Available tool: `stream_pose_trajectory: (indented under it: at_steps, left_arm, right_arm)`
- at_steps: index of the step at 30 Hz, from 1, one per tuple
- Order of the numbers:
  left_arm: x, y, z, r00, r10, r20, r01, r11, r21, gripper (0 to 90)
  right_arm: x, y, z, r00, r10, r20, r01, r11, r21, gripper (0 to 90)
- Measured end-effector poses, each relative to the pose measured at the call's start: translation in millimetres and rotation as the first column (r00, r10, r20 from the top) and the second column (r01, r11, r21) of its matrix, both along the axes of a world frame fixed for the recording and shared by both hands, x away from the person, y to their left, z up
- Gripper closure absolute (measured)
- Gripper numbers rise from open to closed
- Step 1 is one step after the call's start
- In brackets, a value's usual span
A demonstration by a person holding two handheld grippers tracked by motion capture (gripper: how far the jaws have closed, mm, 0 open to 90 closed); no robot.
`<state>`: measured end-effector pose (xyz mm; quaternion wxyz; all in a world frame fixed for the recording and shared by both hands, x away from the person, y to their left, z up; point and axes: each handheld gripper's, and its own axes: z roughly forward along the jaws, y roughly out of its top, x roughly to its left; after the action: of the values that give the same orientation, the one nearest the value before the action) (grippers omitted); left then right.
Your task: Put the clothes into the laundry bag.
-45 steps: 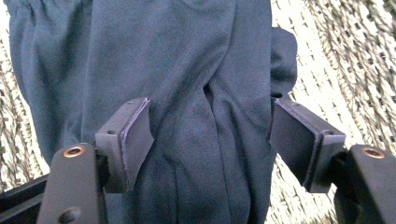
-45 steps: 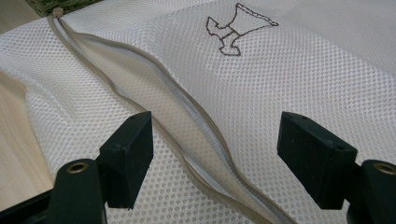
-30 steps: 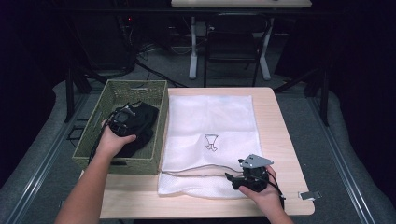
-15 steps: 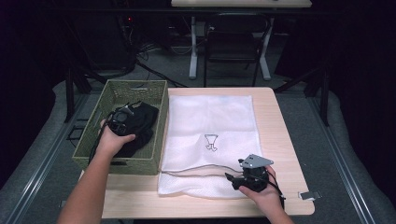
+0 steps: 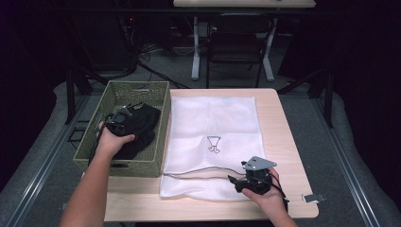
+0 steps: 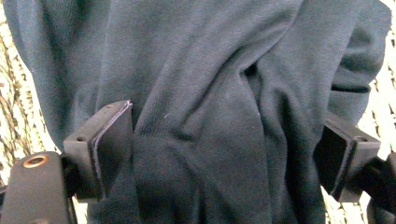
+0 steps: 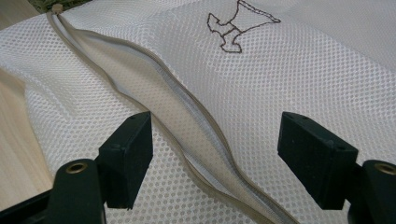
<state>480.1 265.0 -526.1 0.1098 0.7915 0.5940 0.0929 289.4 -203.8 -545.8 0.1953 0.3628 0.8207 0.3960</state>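
A dark garment (image 5: 144, 120) lies bunched in a woven green basket (image 5: 118, 166) on the table's left side. My left gripper (image 5: 118, 124) is down in the basket on it. In the left gripper view the gripper (image 6: 226, 154) is open, its jaws wide apart with the garment's folds (image 6: 210, 93) bulging between them. A white mesh laundry bag (image 5: 213, 118) lies flat beside the basket, its zipper (image 5: 198, 174) parted near the front. My right gripper (image 5: 236, 182) rests at the bag's front right. Seen up close, it (image 7: 222, 158) is open and straddles the gaping zipper (image 7: 187, 107).
The bag bears a small dark emblem (image 5: 213, 144) at its middle. Bare wooden tabletop (image 5: 283, 142) runs along the right, with a small metal clip (image 5: 312, 197) by the front right corner. A chair (image 5: 236, 47) and desk legs stand on the floor beyond the table.
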Motion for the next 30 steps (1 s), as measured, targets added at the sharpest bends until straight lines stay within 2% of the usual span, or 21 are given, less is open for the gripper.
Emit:
stream_pose_trajectory:
  at_steps: [7,17,30]
  left_arm:
    - [5.0,5.1,-3.7,0.9994,0.029,-0.021,-0.029,0.9995,-0.008,15.7]
    - [11.0,10.0,-10.4,0.9976,0.047,-0.050,-0.049,0.9973,-0.054,15.8]
    - [12.9,8.7,-13.4,0.9972,0.049,-0.056,-0.053,0.9953,-0.081,16.0]
  right_arm:
    - [-0.1,0.7,-0.2,1.0000,0.000,-0.002,0.000,1.0000,-0.002,26.2]
    - [-0.1,0.8,-0.1,1.0000,0.004,-0.001,-0.004,1.0000,-0.002,26.2]
    - [0.2,1.7,-0.3,1.0000,0.008,0.001,-0.008,1.0000,-0.005,26.2]
